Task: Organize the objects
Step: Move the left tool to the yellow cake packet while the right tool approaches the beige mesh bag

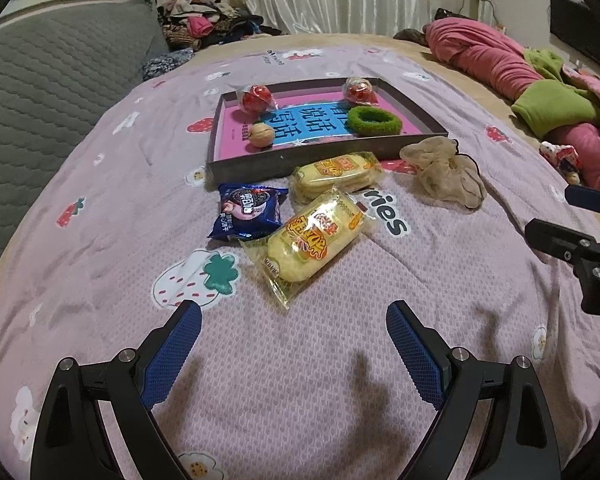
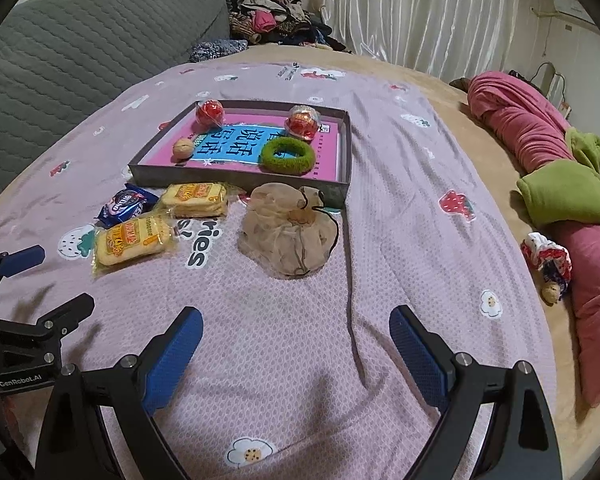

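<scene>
A shallow grey box tray [image 1: 316,156] [image 2: 236,182] lies on the pink bedspread. It holds two red wrapped balls [image 1: 255,98] [image 2: 210,112], a walnut [image 1: 262,135] [image 2: 183,149] and a green ring [image 1: 376,120] [image 2: 287,156]. In front of it lie two yellow cake packs [image 1: 316,240] [image 2: 134,242], a blue cookie pack [image 1: 250,210] [image 2: 124,204] and a beige mesh pouch [image 1: 446,172] [image 2: 288,232]. My left gripper [image 1: 294,316] is open and empty, just short of the nearer cake pack. My right gripper [image 2: 296,320] is open and empty, short of the pouch.
A grey quilted cushion [image 1: 52,92] stands at the left. Pink and green bedding [image 2: 572,184] is bunched along the right. A clothes pile [image 1: 212,20] and a curtain sit at the back. A small patterned pouch [image 2: 548,264] lies near the right bedding.
</scene>
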